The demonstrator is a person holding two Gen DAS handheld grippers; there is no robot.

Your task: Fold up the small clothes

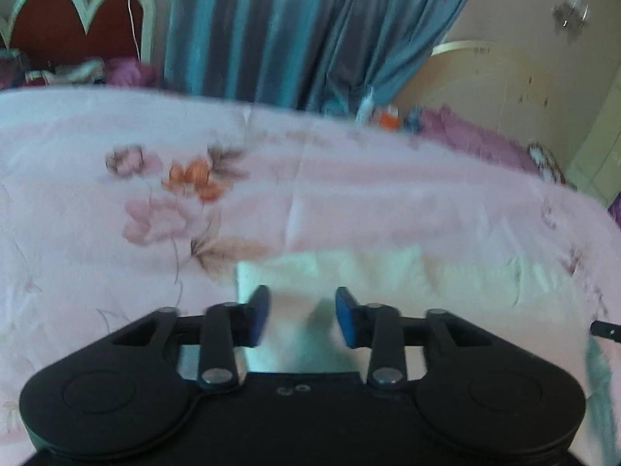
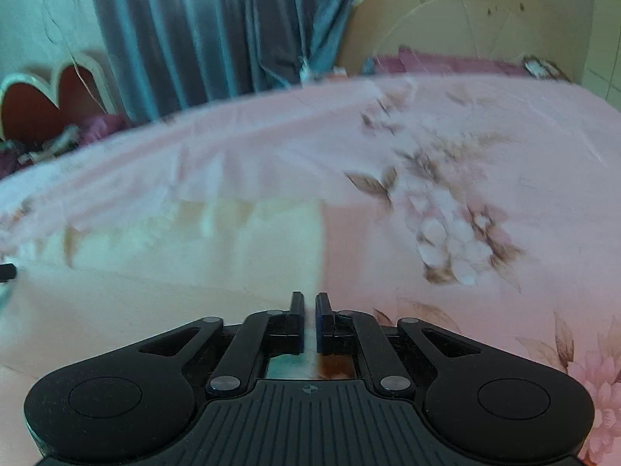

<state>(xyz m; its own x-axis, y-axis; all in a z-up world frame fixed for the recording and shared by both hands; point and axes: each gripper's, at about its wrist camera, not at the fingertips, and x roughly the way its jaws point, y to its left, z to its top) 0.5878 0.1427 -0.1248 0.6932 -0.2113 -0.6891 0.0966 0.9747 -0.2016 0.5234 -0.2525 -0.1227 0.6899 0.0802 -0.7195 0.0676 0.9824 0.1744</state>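
A pink floral bedspread [image 1: 388, 178] covers the bed and fills the middle of both views, its printed flowers at centre left in the left wrist view and at right in the right wrist view. Behind it, a grey-blue curtain [image 1: 271, 27] hangs across the upper centre, a red headboard with a white scalloped edge [image 1: 73, 15] sits in the upper left, and a pale rounded board [image 1: 493, 73] leans in the upper right.

The pale cream garment [image 1: 372, 272] lies flat on the bedspread in the lower centre of the left wrist view, running off toward the right; in the right wrist view the same cloth [image 2: 202, 240] spreads across the lower left, its straight edge ending just above the fingers.

The left gripper [image 1: 302, 316] is released, its blue pads parted with the cloth seen in the gap; blur hides whether they touch it. The right gripper [image 2: 308, 320] is clenched, its fingers nearly together with a thin strip of the garment's edge pinched between them. Both pictures are blurred.
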